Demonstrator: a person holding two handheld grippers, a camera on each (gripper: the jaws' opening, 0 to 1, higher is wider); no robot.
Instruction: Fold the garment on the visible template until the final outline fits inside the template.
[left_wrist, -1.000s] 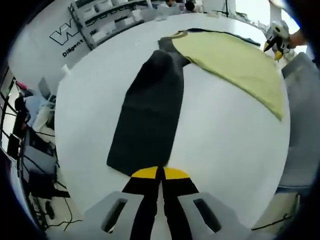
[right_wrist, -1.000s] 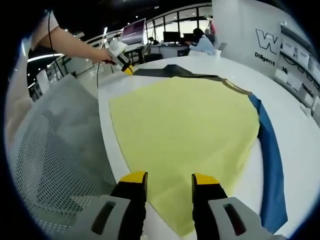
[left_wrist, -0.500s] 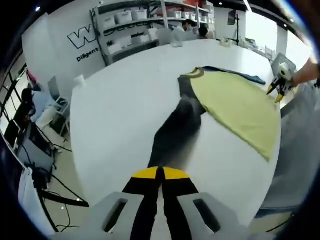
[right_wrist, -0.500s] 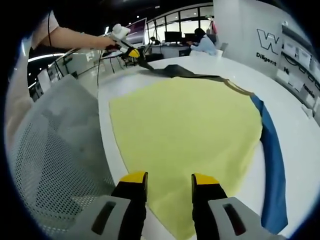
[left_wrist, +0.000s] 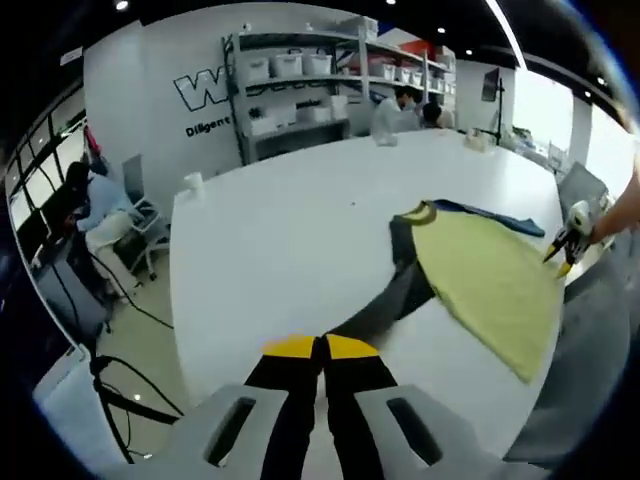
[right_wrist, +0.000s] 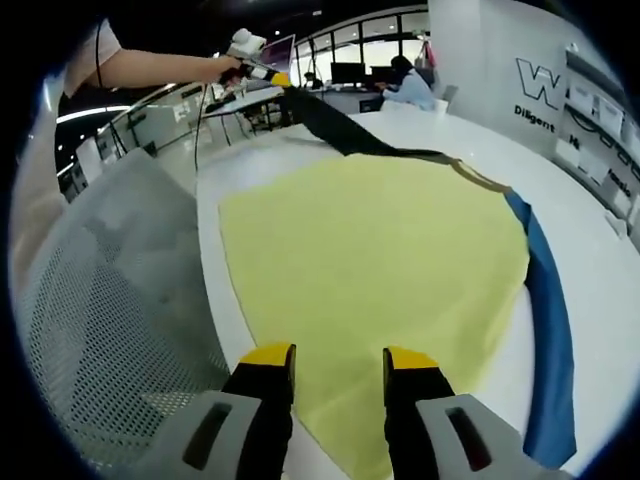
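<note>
The left gripper view sits up off the white table (left_wrist: 270, 230), looking along the dark sleeve (left_wrist: 385, 305) toward shelving on the far wall, with the yellow garment (left_wrist: 485, 280) off to its right. The right gripper view hangs low at the table edge, close over that garment (right_wrist: 370, 270), facing across it to desks and monitors. Both share the garment and sleeve, and each catches the other gripper, probably from opposite ends.
</note>
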